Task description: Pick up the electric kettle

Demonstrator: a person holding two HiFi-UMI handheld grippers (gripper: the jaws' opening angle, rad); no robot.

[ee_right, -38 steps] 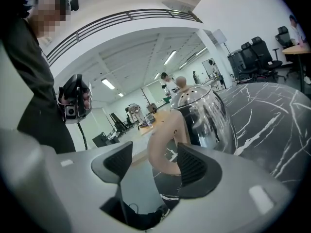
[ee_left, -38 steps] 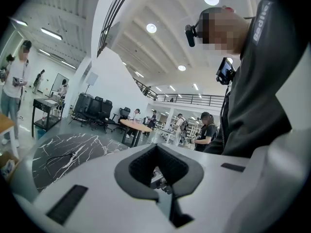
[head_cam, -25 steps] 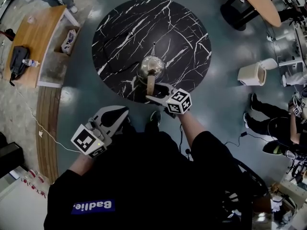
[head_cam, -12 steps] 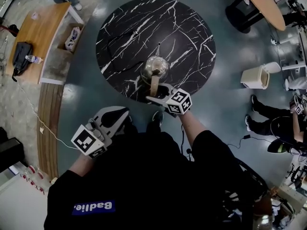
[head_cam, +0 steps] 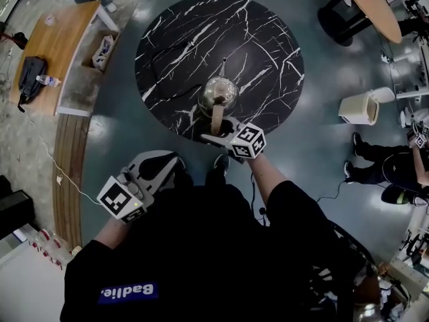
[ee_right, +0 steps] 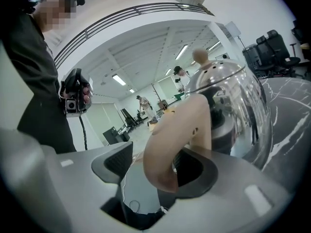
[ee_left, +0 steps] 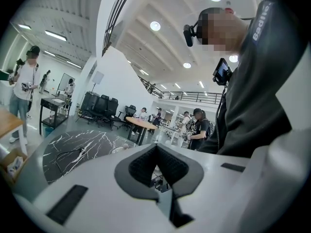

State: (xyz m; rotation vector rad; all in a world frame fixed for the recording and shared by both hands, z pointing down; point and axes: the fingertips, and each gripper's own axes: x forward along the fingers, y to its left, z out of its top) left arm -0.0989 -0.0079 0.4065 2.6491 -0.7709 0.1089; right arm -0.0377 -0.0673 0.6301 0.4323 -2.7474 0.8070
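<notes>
The domed, mirror-bright electric kettle (head_cam: pixel 218 92) is seen standing on the round, black, white-veined counter (head_cam: pixel 174 39). Its smooth, curved tan handle (ee_right: pixel 175 130) is flanked by the spread jaws of the right hand-held gripper (head_cam: pixel 216 134). The left hand-held gripper (head_cam: pixel 164 163) is pressed together, empty.

**Right tool** (ee_right: pixel 156 173): pale grey body with two dark-padded jaws, standing apart.

**Electric kettle** (ee_right: pixel 238 101): polished steel, domed lid, round pale knob (ee_right: pixel 199 56) on top.

**Kettle handle** (ee_right: pixel 170 140): tan and curved. It sits between the jaws, close against the pad at the picture's right, with a gap to the other pad.

**Worktop** (ee_right: pixel 291 115): black with white veins, at the picture's right behind the kettle.

**Cable** (ee_right: pixel 127 200): thin, on the floor, seen through the gap.

**Person** (ee_right: pixel 39 81): dark sleeve at the picture's left, a hand holding a small black device (ee_right: pixel 74 100).

**Background**: a hall with ceiling strip lights and distant figures.
</notes>
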